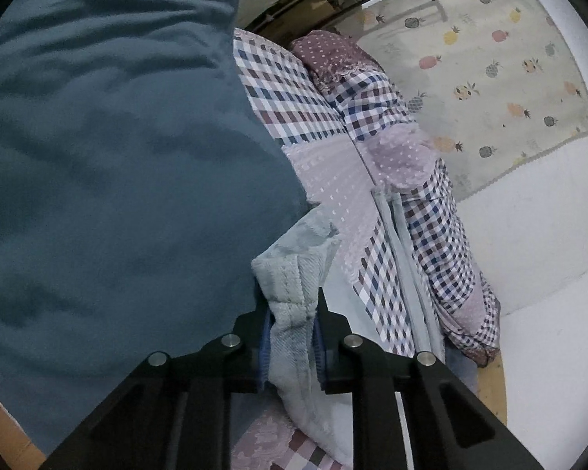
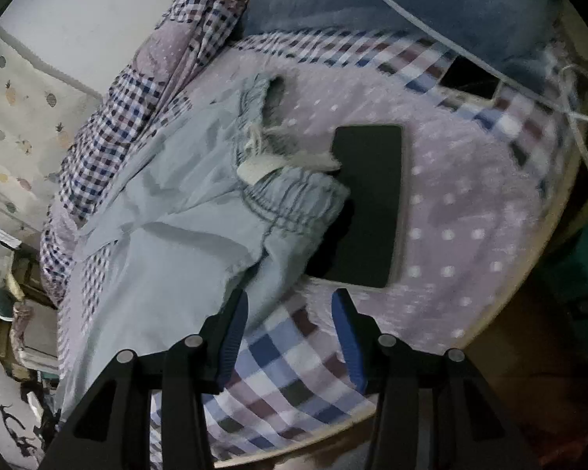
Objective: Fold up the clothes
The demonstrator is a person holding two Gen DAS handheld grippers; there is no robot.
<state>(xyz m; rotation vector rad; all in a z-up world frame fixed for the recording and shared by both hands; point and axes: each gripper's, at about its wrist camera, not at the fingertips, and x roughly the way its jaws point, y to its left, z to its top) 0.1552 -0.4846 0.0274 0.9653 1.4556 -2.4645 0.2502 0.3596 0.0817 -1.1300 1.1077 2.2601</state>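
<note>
Checked bed (image 2: 470, 211); pale trousers (image 2: 168, 235), dark tablet (image 2: 372, 203), blue pillow (image 2: 431, 0) on it

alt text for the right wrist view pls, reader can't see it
The open right gripper hovers over light blue pants spread on a checked and dotted bedspread, nothing between its blue-padded fingers. The elastic waistband lies beside a dark rectangular pad, with a blue pillow behind.

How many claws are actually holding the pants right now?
1. The left claw is shut on a hem of the light blue pants. The right claw hangs open beside the pants, near the dark tablet.
</note>
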